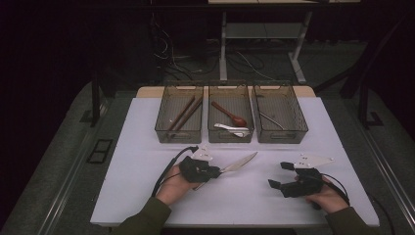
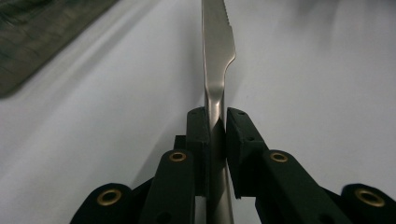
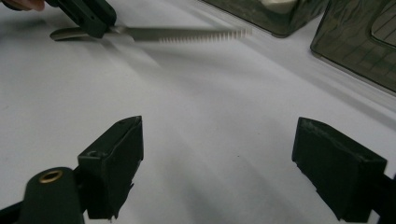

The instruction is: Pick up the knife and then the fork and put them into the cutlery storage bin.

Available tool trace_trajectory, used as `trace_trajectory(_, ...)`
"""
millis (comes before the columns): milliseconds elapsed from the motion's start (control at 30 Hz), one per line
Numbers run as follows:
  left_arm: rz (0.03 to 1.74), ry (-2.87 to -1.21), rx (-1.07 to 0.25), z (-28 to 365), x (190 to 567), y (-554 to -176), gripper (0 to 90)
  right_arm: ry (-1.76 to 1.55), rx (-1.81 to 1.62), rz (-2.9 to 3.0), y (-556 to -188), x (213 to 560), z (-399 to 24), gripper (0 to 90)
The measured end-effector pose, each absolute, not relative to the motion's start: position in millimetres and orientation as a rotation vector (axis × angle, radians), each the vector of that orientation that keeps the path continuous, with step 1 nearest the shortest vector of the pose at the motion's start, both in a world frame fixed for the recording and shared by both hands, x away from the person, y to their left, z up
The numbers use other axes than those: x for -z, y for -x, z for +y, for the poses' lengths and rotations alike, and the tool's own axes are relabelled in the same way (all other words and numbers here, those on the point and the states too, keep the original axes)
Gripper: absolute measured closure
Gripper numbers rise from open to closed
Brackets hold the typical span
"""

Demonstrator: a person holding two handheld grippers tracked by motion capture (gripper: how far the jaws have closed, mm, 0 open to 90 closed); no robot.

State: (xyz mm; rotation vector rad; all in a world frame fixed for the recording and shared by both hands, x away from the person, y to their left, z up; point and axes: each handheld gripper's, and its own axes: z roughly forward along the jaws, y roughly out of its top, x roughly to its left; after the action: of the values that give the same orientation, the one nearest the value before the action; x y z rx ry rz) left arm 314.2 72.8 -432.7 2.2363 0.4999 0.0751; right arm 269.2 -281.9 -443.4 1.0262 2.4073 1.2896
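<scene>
**Knife clamped in left claw, three bins waiting**

Gripping a table knife [image 2: 217, 56] in the left claw [image 2: 215, 122], jaws pressing flat on both sides of the metal where handle meets blade. Holding it just above the white table [image 1: 147, 196], near the middle, serrated blade pointing right and toward the far side, tip short of the bins. Idling with the right claw [image 3: 217, 163] at the near right, jaws spread wide with nothing between them, only bare table beyond.

Waiting at the far edge: left bin [image 1: 179, 113] with brown chopsticks [image 1: 185, 113], middle bin [image 1: 230, 113] with a brown spoon [image 1: 230, 113] and a white spoon [image 1: 232, 129], right bin [image 1: 280, 113] with a thin metal piece, too small to identify.

Likely heading for a bin, probably the right one with the other metal.

Risking a pivot: clamping smooth, narrow steel well off its balance point, so possibly letting the long blade swing down during a quick lift. Risking a catch too: carrying the tip low and snagging a bin's near wall, shoving the bin back or twisting the knife loose. Risking a noisy bounce by releasing from too high.
</scene>
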Motion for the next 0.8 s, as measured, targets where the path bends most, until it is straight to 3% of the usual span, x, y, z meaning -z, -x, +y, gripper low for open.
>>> trace_trajectory(667, 0.519, -2.063, -0.166, 76.4, 401.5, -305.2, 79.1, -1.039, -1.350, 2.360, -278.0, 411.9, -265.7, 14.3)
trace_trajectory(800, 0.559, -2.048, -0.191, 70.9, 401.6, -304.7, 79.2, -1.055, -1.346, 2.352, -284.6, 404.2, -250.3, 25.0)
